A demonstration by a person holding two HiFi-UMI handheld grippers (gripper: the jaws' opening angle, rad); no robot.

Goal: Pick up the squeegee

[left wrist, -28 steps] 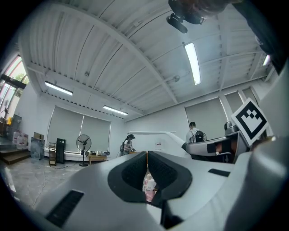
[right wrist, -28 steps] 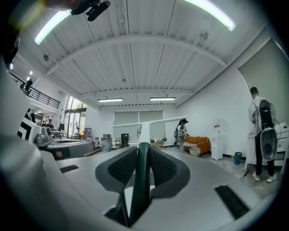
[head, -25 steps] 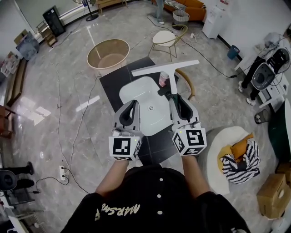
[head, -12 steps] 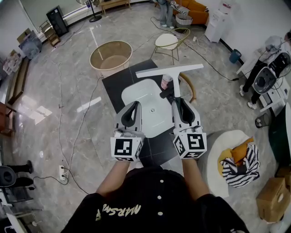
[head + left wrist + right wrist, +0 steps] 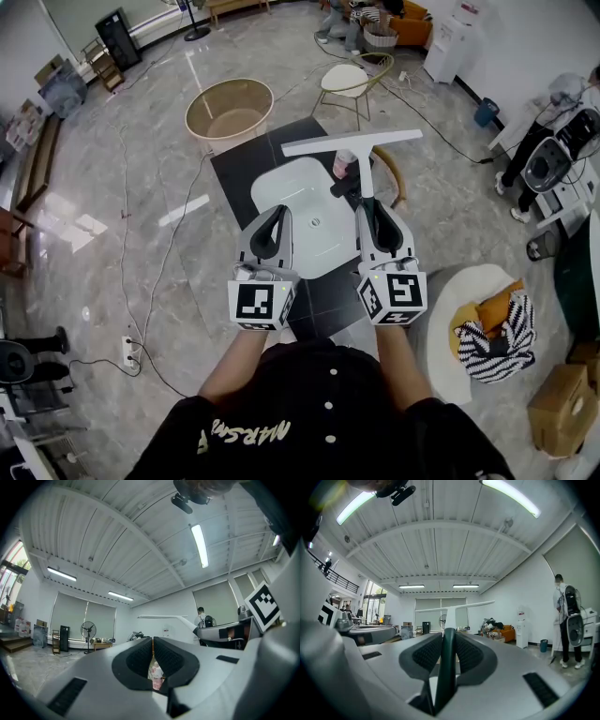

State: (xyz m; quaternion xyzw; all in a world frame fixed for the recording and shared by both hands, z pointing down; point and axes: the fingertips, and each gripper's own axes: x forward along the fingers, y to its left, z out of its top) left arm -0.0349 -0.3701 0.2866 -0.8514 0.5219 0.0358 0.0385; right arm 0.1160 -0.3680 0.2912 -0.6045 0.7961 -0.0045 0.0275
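The squeegee has a long white blade (image 5: 352, 142) and a dark green handle (image 5: 362, 190). It is held up in the air over the white sink (image 5: 292, 199), blade away from me. My right gripper (image 5: 368, 210) is shut on the handle. In the right gripper view the green handle (image 5: 446, 667) runs up between the pads of that gripper (image 5: 449, 637) to the white blade (image 5: 457, 607). My left gripper (image 5: 277, 216) hovers level beside it, shut and holding nothing. Only a thin slit shows at this gripper (image 5: 153, 641) in its own view, with the blade (image 5: 164, 617) off to the right.
Below the grippers is a dark counter (image 5: 239, 169) with a pink cup (image 5: 343, 163) by the sink. Further off stand a round tan tub (image 5: 228, 111) and a white chair (image 5: 345, 82). Cables cross the marble floor. A white pouf with a striped bag (image 5: 492, 330) is at the right.
The head view has shifted a little. Both grippers and the squeegee keep their places.
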